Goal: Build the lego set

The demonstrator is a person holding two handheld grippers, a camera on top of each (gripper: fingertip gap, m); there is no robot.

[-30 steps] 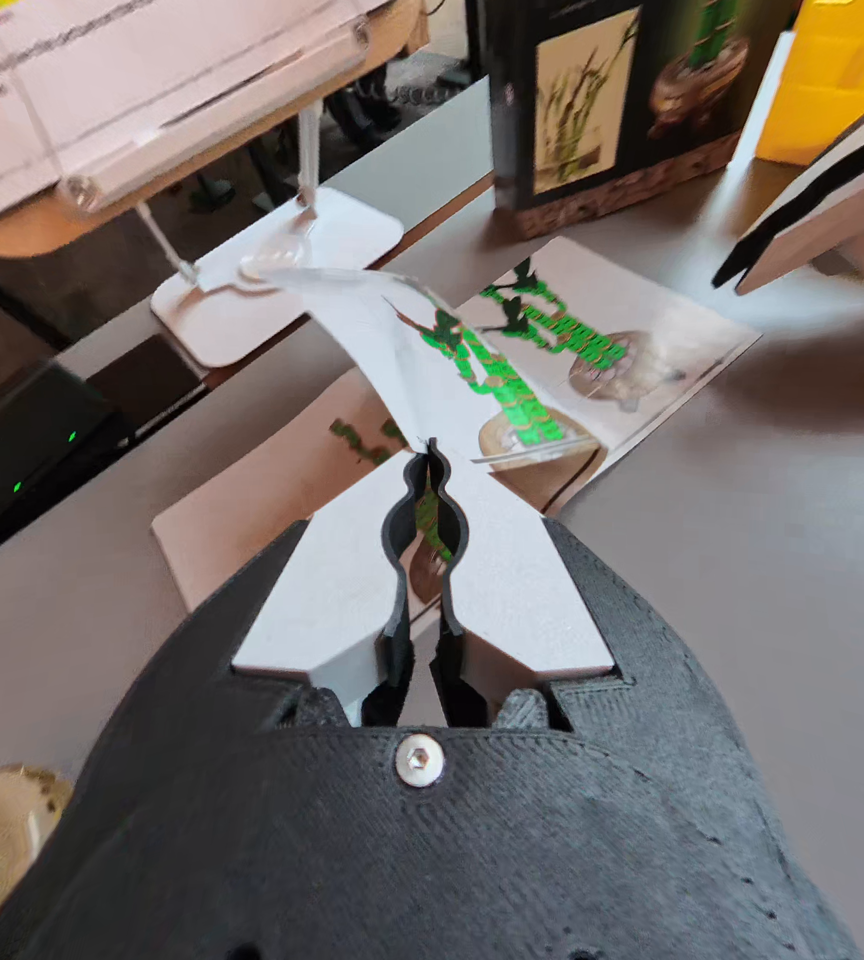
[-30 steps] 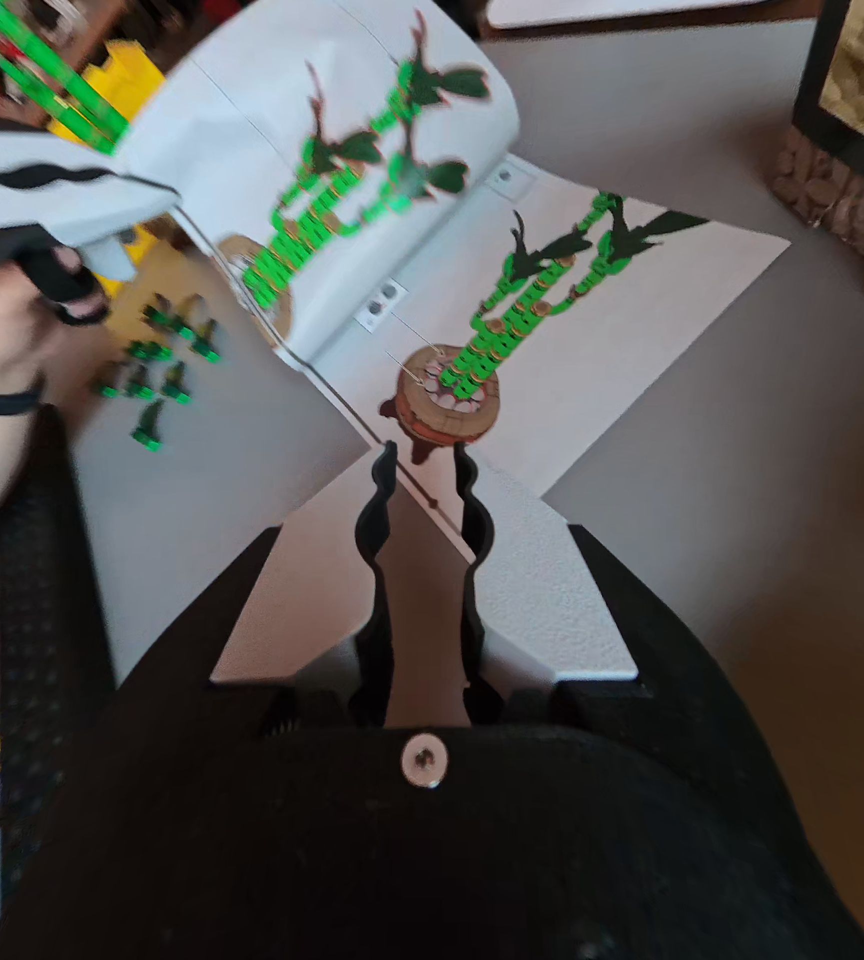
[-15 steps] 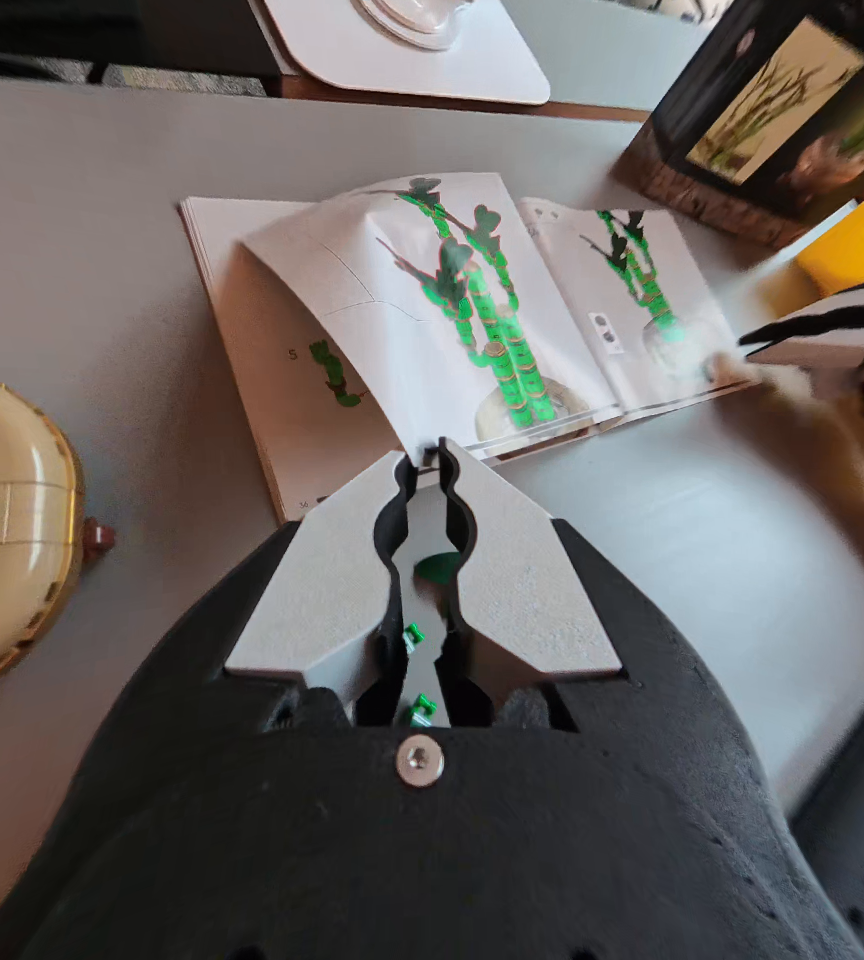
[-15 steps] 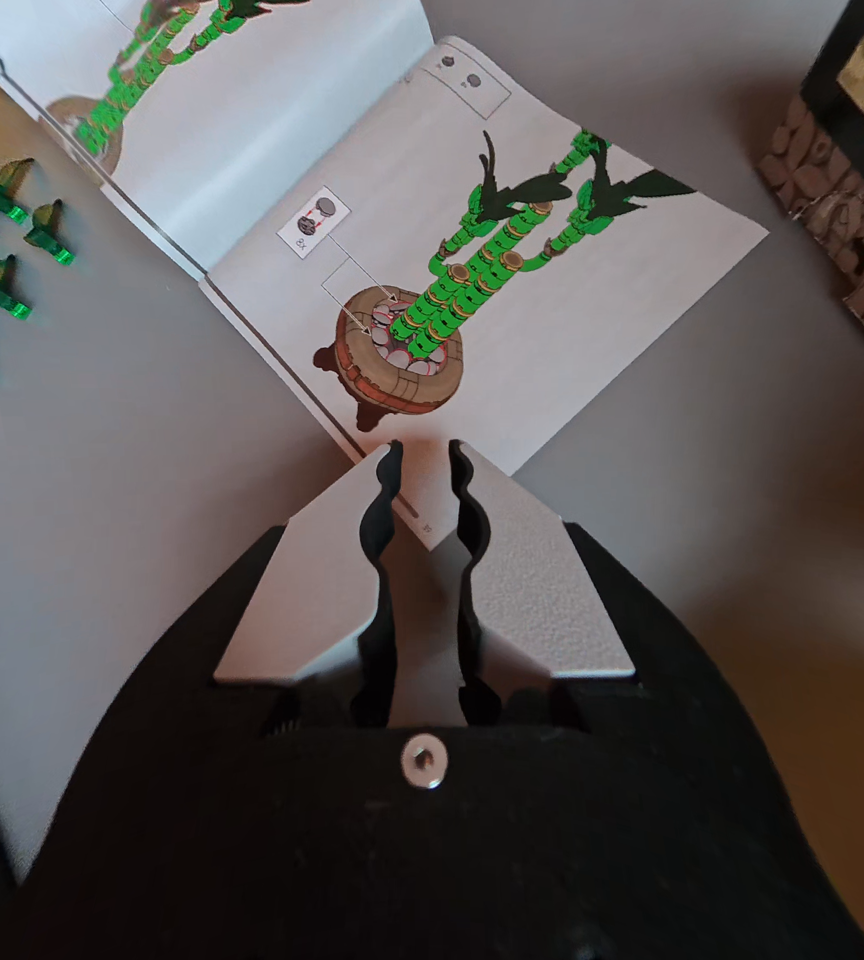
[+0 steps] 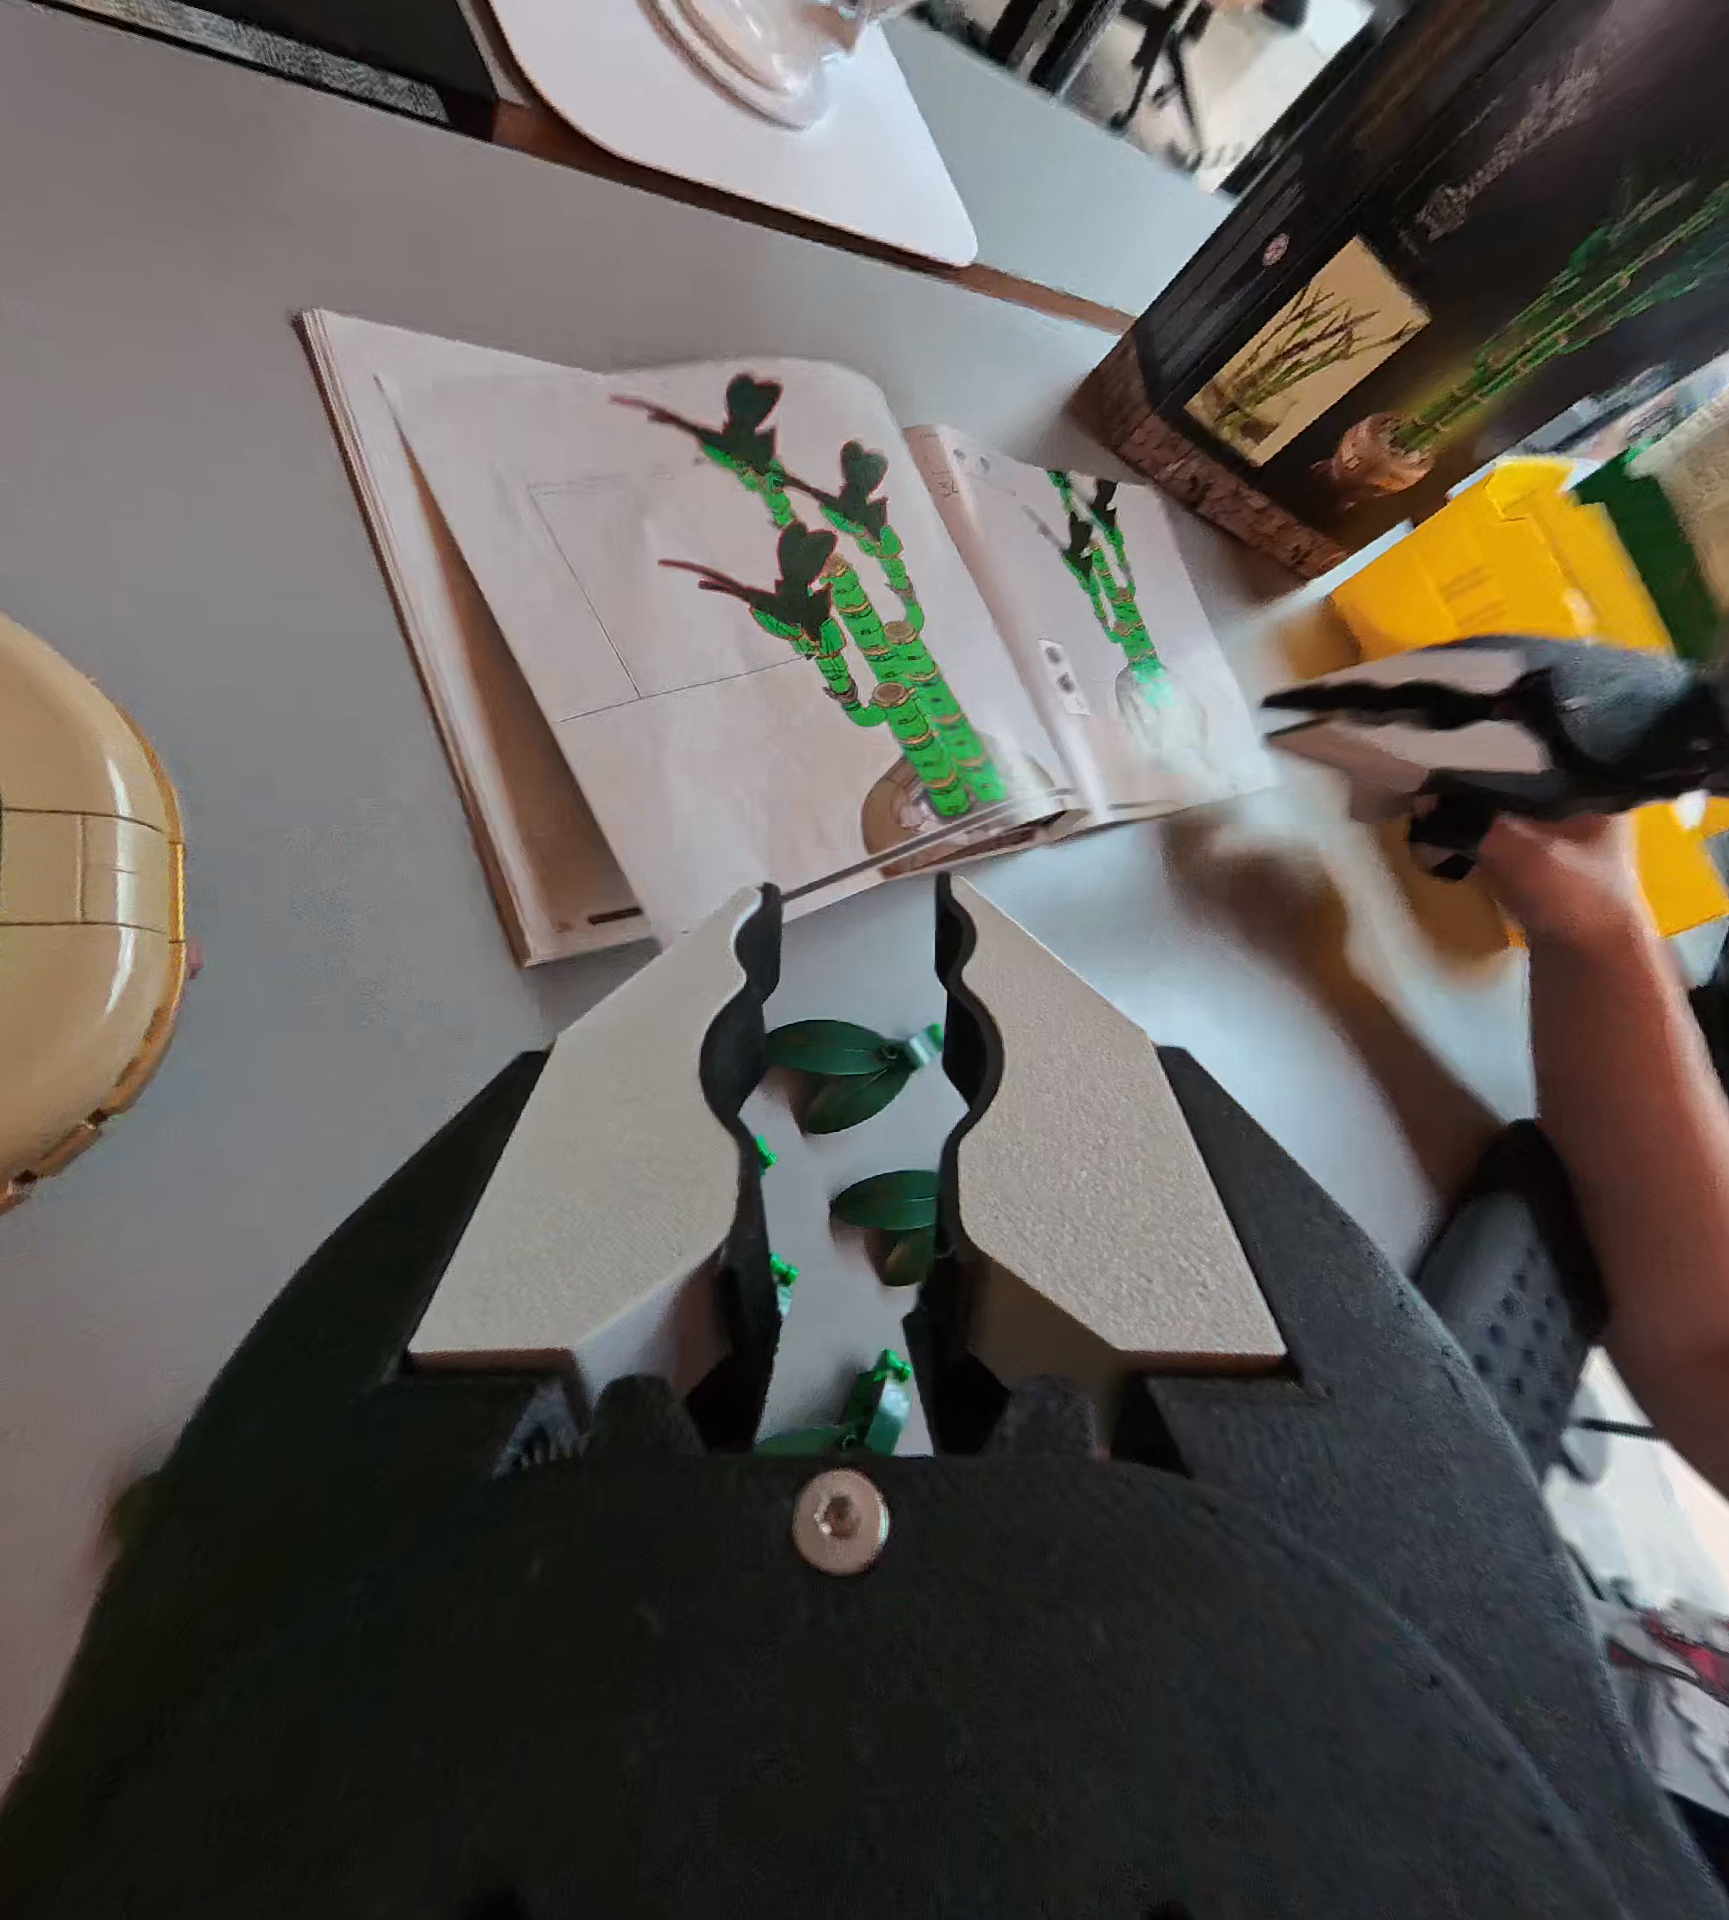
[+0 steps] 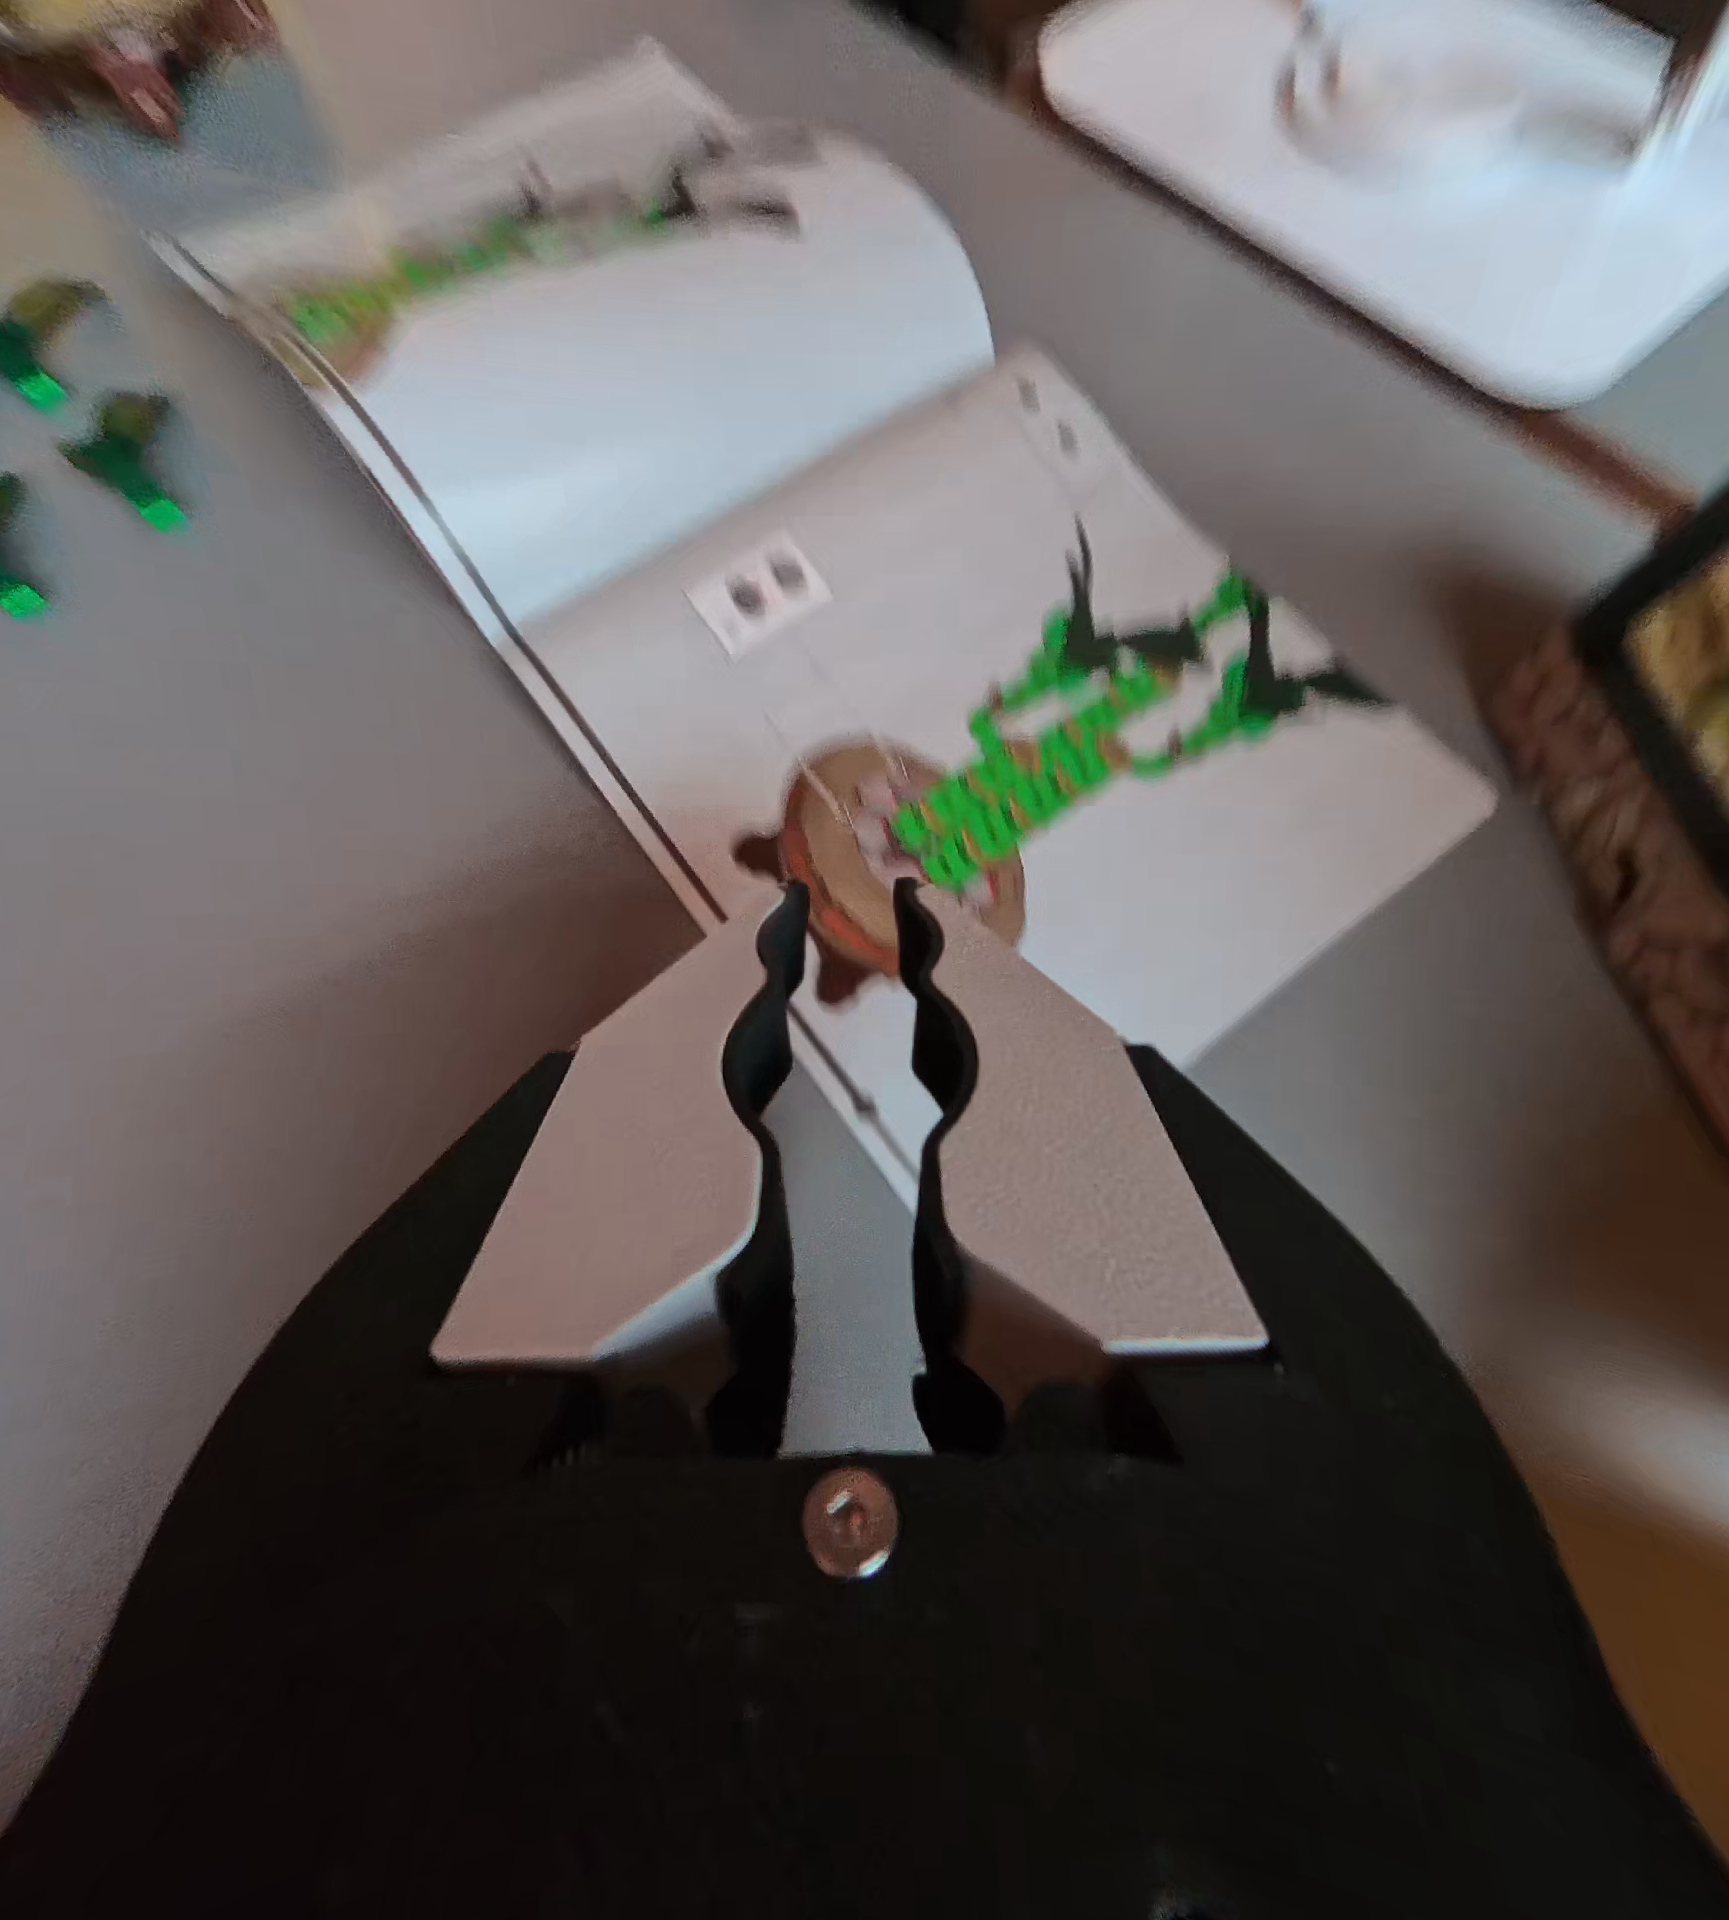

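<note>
An open instruction booklet (image 5: 735,644) with pictures of a green bamboo model lies on the grey table; it also shows in the right wrist view (image 6: 1099,748). My left gripper (image 5: 855,899) is open and empty just in front of the booklet's near edge, above loose dark green leaf pieces (image 5: 839,1070). My right gripper (image 6: 844,894) is open and empty over the booklet's right page; it also shows in the left wrist view (image 5: 1379,717), held by a hand. More green leaf pieces (image 6: 18,436) lie left of the booklet. A tan round pot base (image 5: 60,935) sits at the left.
The black set box (image 5: 1411,312) stands behind the booklet, also at the right in the right wrist view (image 6: 1722,831). A yellow bin (image 5: 1525,644) sits at the right. A white stand base (image 5: 787,135) lies beyond the table's far edge. Across from one pair of fingers to the other is roughly 30 centimeters.
My left gripper has let go of the page and opened; the page has dropped onto the booklet. My left gripper pulled back over the leaf pieces. My right gripper swung over the right page.
</note>
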